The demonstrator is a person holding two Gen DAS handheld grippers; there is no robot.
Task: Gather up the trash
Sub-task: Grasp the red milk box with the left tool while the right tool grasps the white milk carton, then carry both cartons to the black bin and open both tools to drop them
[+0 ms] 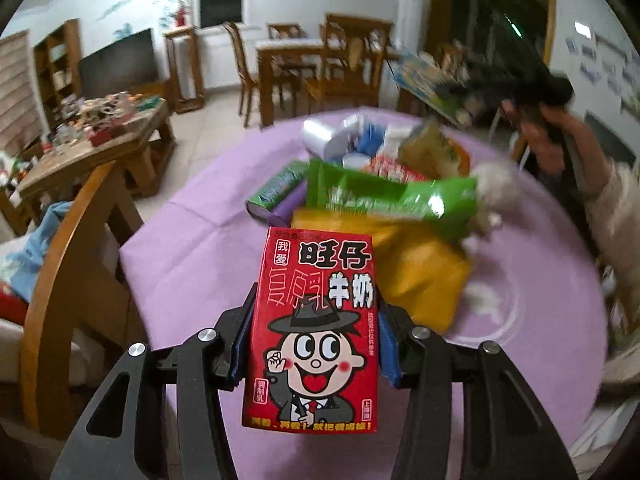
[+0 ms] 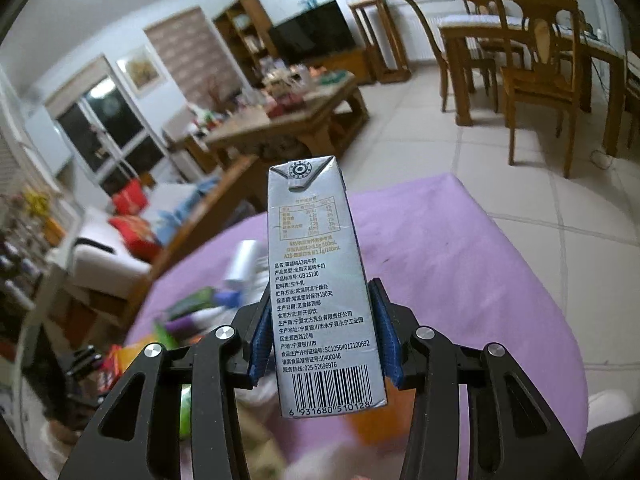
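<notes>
My left gripper [image 1: 314, 336] is shut on a red milk carton [image 1: 316, 320] with a cartoon face, held upright above the purple tablecloth [image 1: 192, 248]. My right gripper [image 2: 322, 328] is shut on a silver-grey milk carton [image 2: 320, 280] with a barcode, held above the same tablecloth [image 2: 440, 260]. In the left wrist view a pile of trash lies beyond: a green snack bag [image 1: 392, 196], a yellow bag [image 1: 420, 276], a green box [image 1: 276, 188] and white rolls and cartons [image 1: 348, 136]. The right gripper's arm [image 1: 552, 120] shows blurred at the right.
A wooden chair back [image 1: 68, 264] stands at the table's left edge. A cluttered coffee table [image 2: 280, 120], a TV [image 2: 316, 32], and a dining table with chairs [image 2: 532, 52] fill the room. Packets lie blurred at lower left in the right wrist view [image 2: 180, 316].
</notes>
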